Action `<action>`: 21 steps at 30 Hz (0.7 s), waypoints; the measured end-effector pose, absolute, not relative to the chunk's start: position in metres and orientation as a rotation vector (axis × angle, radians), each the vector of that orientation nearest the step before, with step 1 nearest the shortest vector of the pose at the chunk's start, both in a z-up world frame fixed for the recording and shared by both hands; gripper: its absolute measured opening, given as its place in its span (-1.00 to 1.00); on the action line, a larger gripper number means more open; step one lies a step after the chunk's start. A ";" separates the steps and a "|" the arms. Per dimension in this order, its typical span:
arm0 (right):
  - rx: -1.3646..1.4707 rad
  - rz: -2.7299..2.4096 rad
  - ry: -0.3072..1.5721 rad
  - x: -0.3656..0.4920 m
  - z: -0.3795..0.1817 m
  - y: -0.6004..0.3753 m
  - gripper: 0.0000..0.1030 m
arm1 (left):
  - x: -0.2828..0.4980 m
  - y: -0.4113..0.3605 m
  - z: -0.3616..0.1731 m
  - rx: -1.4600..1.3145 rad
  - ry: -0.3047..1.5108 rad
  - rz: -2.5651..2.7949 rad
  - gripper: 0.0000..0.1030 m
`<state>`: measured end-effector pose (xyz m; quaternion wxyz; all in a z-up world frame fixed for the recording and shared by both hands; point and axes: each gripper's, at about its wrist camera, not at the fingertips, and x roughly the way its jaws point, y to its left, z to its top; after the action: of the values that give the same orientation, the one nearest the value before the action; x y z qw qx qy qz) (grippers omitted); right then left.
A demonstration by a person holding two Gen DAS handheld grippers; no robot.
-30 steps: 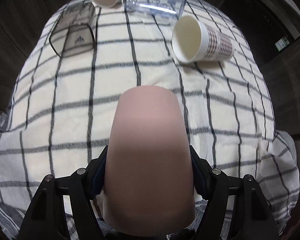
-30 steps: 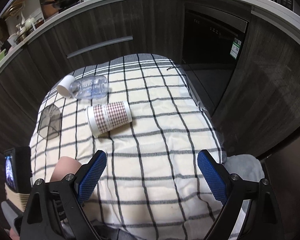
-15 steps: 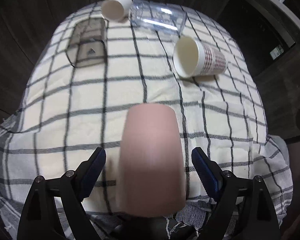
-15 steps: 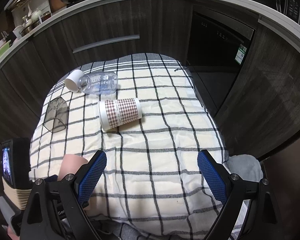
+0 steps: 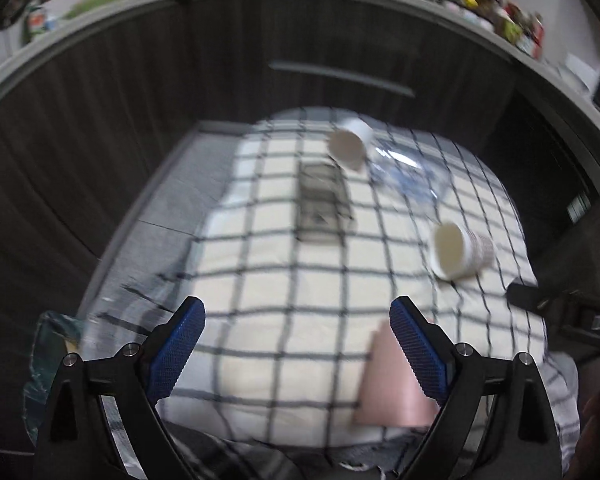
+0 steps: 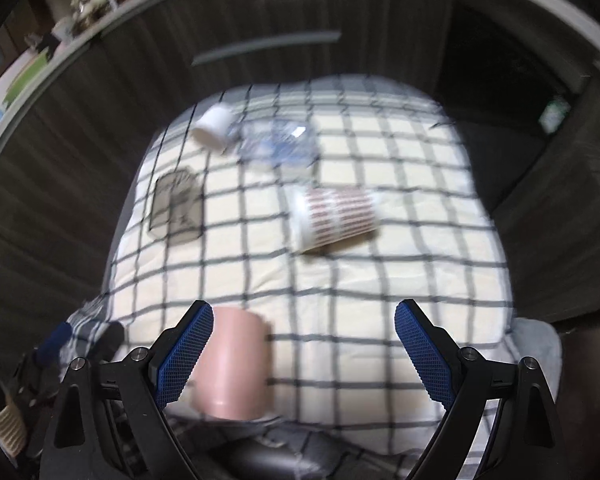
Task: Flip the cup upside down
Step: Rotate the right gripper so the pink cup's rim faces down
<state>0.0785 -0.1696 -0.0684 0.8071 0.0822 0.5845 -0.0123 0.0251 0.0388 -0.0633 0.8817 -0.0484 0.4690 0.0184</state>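
On checked cloth, pink cup (image 6: 232, 364) standing inverted, free; left gripper (image 5: 296, 354) and right gripper (image 6: 304, 354) gaping wide, empty. Soft folds, stray nudge: toppling likely.

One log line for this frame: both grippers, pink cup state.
left hand-held gripper: open, empty | right hand-held gripper: open, empty | pink cup: free, standing mouth-down on checked cloth | flip: looks done
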 end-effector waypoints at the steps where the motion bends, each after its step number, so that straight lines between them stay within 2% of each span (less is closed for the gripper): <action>1: 0.182 -0.010 1.288 0.083 -0.074 -0.165 0.79 | 0.026 0.046 -0.061 -0.109 0.967 0.055 0.85; 11: 0.182 0.054 1.853 0.140 -0.169 -0.117 0.78 | 0.050 0.095 -0.069 -0.227 0.963 0.147 0.87; 18: 0.134 0.030 2.017 0.144 -0.214 -0.094 0.77 | 0.058 0.115 -0.088 -0.289 1.002 0.162 0.87; 21: 0.102 0.024 2.057 0.141 -0.230 -0.086 0.68 | 0.061 0.118 -0.099 -0.309 1.025 0.156 0.87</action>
<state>0.1408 -0.0858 -0.2296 0.5151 0.0426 0.8560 0.0098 0.0613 0.1180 -0.0992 0.8572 -0.1473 0.4879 0.0741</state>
